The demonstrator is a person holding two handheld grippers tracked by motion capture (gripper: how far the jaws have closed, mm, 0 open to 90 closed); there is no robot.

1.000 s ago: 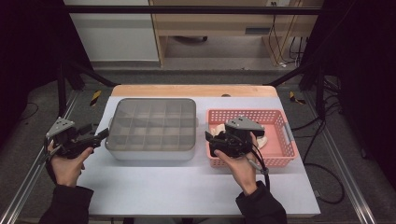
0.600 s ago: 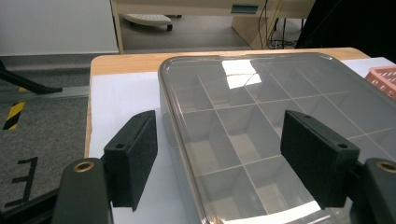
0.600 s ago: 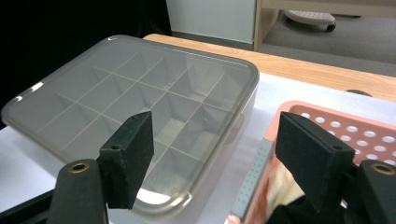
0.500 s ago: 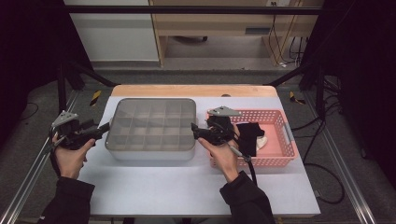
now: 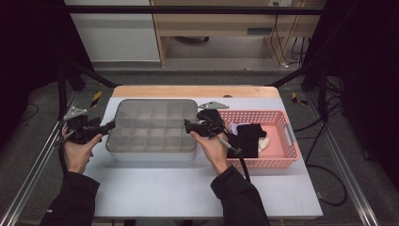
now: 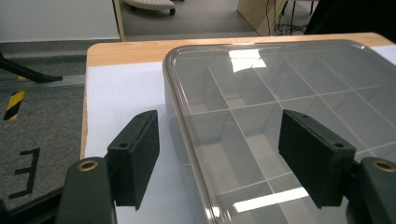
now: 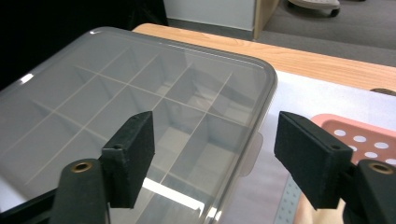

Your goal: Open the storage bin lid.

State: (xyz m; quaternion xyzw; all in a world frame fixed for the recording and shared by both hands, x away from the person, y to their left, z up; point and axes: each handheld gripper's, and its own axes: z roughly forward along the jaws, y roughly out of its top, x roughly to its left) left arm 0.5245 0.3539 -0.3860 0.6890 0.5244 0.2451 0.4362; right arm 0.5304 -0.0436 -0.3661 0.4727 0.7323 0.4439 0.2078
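Note:
A grey translucent compartment box [image 5: 153, 129] with a clear lid lies shut at the middle of the white table. My left gripper [image 5: 110, 125] is open at the box's left end; in the left gripper view its jaws [image 6: 219, 140] straddle the box's left edge [image 6: 289, 79], where a small latch tab [image 6: 175, 144] sits. My right gripper [image 5: 187, 126] is open at the box's right end. In the right gripper view its jaws [image 7: 215, 140] straddle the box's right edge [image 7: 116, 93] above another latch tab [image 7: 252, 154]. Nothing is held.
A pink perforated basket [image 5: 263, 162] stands right of the box and holds a black cloth [image 5: 249, 136] and a white cloth [image 5: 264, 141]. The right gripper's cable trails over the basket. A wooden strip [image 5: 188, 91] borders the table's far edge. Bare table [image 5: 188, 188] lies in front.
My right gripper has moved left from over the pink basket to the box's right end. The left gripper has edged in toward the box's left end.

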